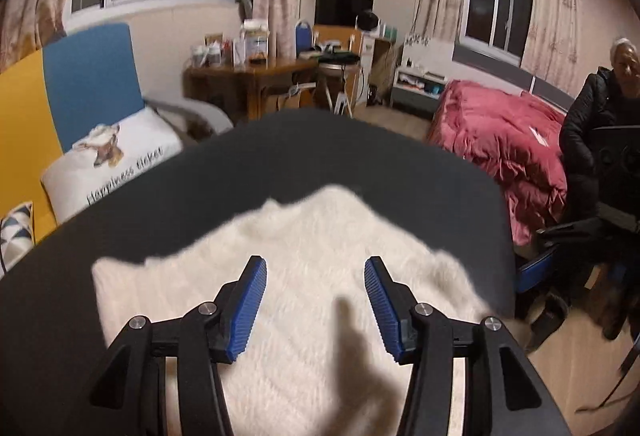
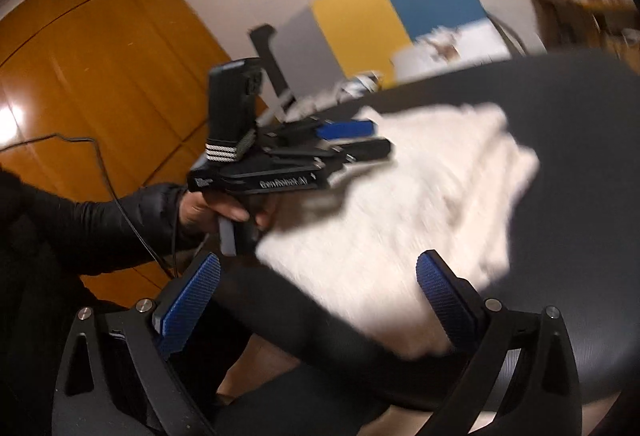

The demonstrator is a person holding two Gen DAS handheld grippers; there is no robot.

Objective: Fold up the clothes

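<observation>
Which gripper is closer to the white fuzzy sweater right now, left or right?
Left. The left gripper hangs open directly over the white sweater. The right gripper is open at the table's near edge, beside the sweater's corner.

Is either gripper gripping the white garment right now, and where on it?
No. The left gripper and right gripper are both open with nothing between the pads; the white fuzzy garment lies loose on the black table.

red quilt (image 1: 500, 132), printed pillow (image 1: 116, 160) (possibly a dog)
</observation>
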